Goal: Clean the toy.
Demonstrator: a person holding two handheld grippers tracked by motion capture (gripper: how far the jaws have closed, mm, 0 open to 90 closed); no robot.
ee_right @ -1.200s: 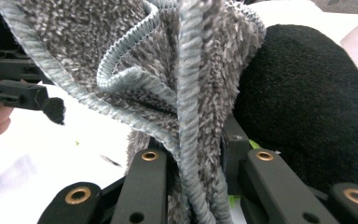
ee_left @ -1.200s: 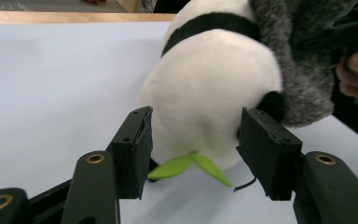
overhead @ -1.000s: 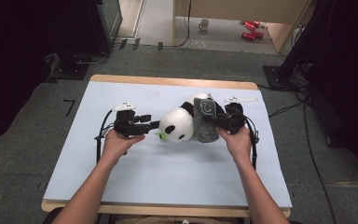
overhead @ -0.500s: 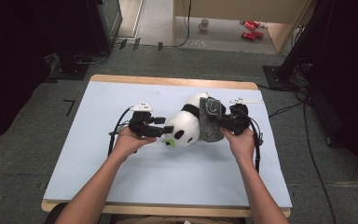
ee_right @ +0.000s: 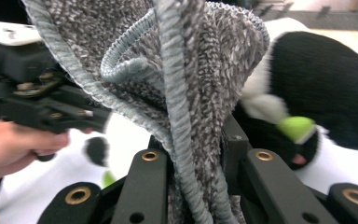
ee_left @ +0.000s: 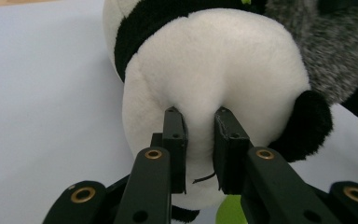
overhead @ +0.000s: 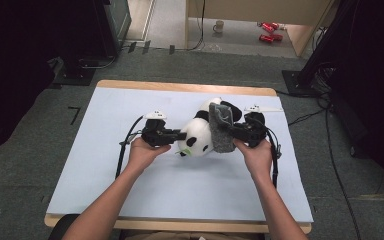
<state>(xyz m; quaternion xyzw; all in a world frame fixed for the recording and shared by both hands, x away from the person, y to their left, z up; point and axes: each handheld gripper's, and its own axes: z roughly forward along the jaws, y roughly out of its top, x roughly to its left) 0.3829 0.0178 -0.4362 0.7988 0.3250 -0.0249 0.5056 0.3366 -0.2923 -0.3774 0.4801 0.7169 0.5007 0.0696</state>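
Left gripper (ee_left: 196, 116) has just closed, pinching the panda's (ee_left: 223, 65) head; right gripper (ee_right: 193, 140) clamps grey cloth (ee_right: 168, 60), hiding its tips.

Overhead view; two close claw views

Each black hand-held gripper (overhead: 180, 135) has brass-ringed screw holes, a trailing black cable and a pale top plate.
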